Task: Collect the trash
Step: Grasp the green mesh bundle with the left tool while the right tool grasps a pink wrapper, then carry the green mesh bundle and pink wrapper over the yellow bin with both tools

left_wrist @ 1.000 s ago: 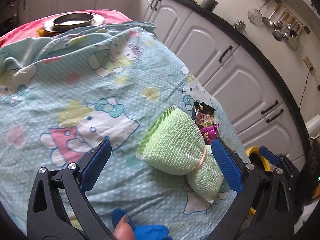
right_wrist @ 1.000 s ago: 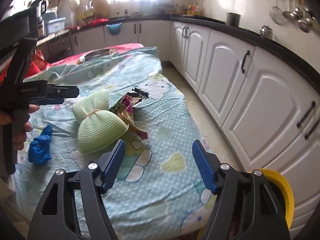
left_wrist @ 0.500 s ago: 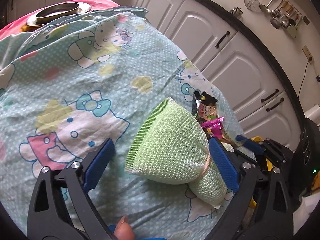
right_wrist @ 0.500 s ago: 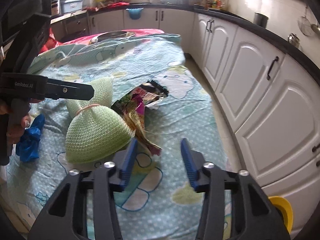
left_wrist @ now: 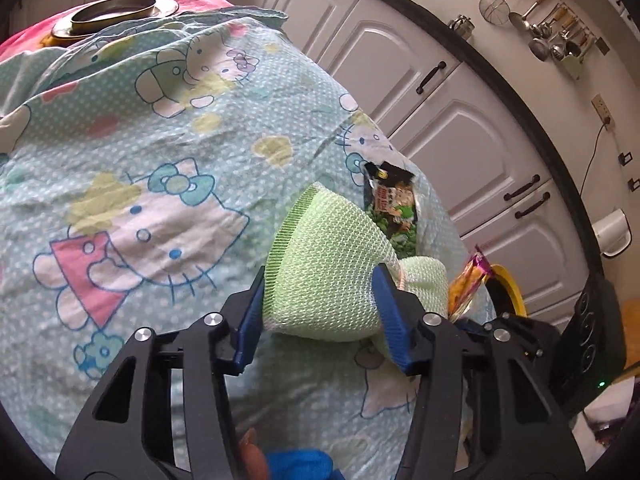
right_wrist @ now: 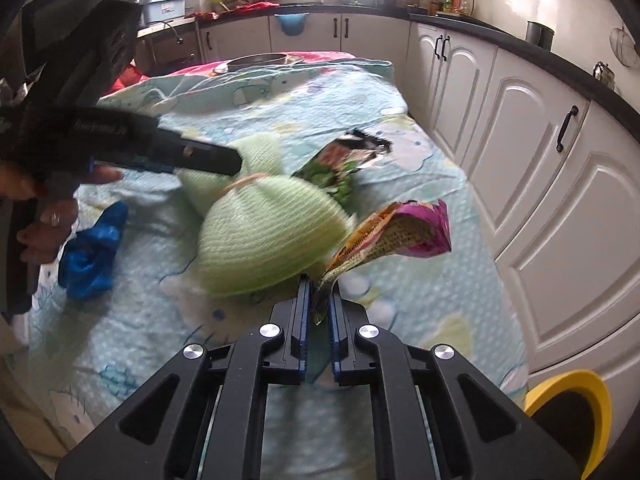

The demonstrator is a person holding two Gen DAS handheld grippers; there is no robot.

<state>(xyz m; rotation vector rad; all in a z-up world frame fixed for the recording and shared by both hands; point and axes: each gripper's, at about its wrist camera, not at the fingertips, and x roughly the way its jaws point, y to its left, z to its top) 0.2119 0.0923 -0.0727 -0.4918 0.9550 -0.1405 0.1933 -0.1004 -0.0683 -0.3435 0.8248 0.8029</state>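
Jaws of the right gripper (right_wrist: pixel 319 300), just closing, pinch a crumpled pink-and-orange foil snack wrapper (right_wrist: pixel 400 236) above the cartoon-print cloth-covered surface (right_wrist: pixel 400 160). Left gripper (left_wrist: pixel 320 312) jaws, also closing, press the pale green knitted mesh pouch (left_wrist: pixel 336 256); a green-and-black snack wrapper (left_wrist: pixel 394 204) lies just beyond it.

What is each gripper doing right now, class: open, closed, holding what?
Left gripper: jaws, just closing, pressed on the green mesh bag.
Right gripper: jaws just closed on the purple snack wrapper.
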